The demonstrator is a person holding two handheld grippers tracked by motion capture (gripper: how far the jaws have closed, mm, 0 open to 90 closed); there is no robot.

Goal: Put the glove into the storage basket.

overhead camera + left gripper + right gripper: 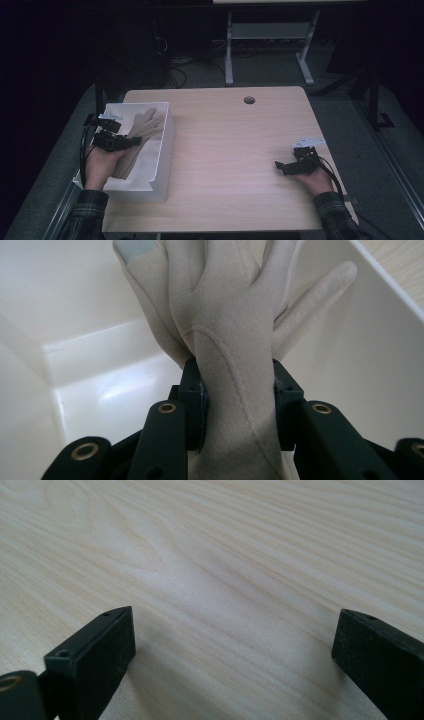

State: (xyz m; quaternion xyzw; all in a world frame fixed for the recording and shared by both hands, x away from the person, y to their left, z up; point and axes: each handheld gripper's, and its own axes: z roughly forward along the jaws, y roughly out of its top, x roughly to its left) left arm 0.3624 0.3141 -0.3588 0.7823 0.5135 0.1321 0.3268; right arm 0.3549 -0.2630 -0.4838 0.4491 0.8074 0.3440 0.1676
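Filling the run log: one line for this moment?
left gripper: shut on glove | glove: over white bin | right gripper: open, empty

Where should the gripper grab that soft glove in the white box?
Probably around the palm, just below the fingers, as the left gripper does now. The glove lies flat and narrow there, so both jaws reach round it. Come from the cuff end, along its length, inside the white box.
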